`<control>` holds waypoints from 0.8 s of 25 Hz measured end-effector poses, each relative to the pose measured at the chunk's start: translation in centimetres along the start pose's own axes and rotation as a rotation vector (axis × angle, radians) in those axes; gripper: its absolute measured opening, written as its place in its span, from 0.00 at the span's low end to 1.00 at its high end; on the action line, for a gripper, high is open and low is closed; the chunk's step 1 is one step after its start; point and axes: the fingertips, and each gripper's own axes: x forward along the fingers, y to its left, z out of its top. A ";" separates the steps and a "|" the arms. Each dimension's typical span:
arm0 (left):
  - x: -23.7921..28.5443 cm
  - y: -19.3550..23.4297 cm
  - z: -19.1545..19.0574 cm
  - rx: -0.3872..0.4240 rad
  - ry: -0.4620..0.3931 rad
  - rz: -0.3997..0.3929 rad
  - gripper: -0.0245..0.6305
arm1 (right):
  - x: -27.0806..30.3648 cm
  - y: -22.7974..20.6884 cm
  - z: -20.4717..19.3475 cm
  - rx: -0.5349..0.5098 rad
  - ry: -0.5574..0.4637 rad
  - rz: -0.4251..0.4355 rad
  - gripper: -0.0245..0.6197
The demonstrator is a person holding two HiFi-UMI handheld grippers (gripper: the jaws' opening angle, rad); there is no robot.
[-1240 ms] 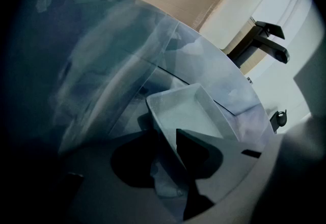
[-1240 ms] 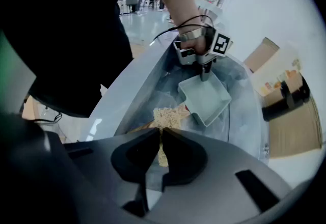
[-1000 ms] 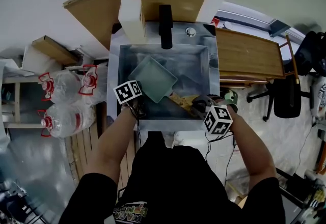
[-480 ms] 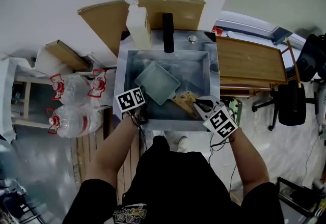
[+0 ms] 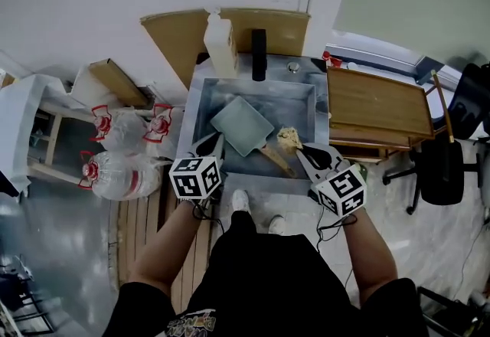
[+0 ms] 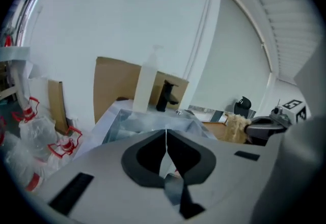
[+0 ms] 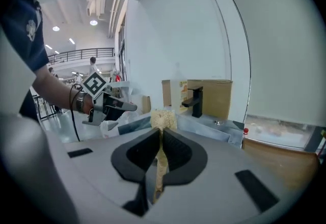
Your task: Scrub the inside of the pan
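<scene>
A square grey-green pan (image 5: 241, 125) with a wooden handle (image 5: 276, 161) lies in the steel sink (image 5: 200, 109), and neither gripper touches it. My left gripper (image 5: 214, 145) hovers over the sink's near left corner. Its jaws have just been closing and now meet with nothing between them (image 6: 166, 130). My right gripper (image 5: 302, 150) hangs over the near right corner, shut on a tan fibrous scrubber (image 5: 289, 138). That scrubber (image 7: 162, 118) sticks up past the fingertips (image 7: 160, 131) in the right gripper view. Both grippers are raised above the pan.
A black faucet (image 5: 259, 54) and a white soap bottle (image 5: 220, 44) stand at the sink's back rim, in front of a cardboard panel. Large water bottles (image 5: 122, 175) lie on the floor at the left. At the right are a wooden table (image 5: 375, 109) and a black chair (image 5: 444, 167).
Both grippers have risen out of the sink toward its near edge. The left one has left the pan's side and shut. The scrubber rose with the right one.
</scene>
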 end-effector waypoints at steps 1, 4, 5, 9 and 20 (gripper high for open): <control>-1.1 -1.1 0.6 0.034 -0.030 -0.013 0.06 | -0.5 0.3 0.4 0.002 -0.016 0.003 0.08; -4.3 -4.1 1.9 0.132 -0.108 -0.040 0.05 | -2.0 1.1 1.2 -0.007 -0.049 0.016 0.08; -5.3 -5.1 2.2 0.159 -0.130 -0.048 0.05 | -2.5 1.4 1.5 -0.011 -0.059 0.021 0.08; -9.0 -8.4 2.6 0.243 -0.196 -0.073 0.05 | -4.3 2.9 2.5 -0.024 -0.095 0.042 0.08; -14.7 -10.0 -0.1 0.279 -0.222 -0.100 0.05 | -5.7 6.7 3.3 -0.034 -0.107 0.038 0.08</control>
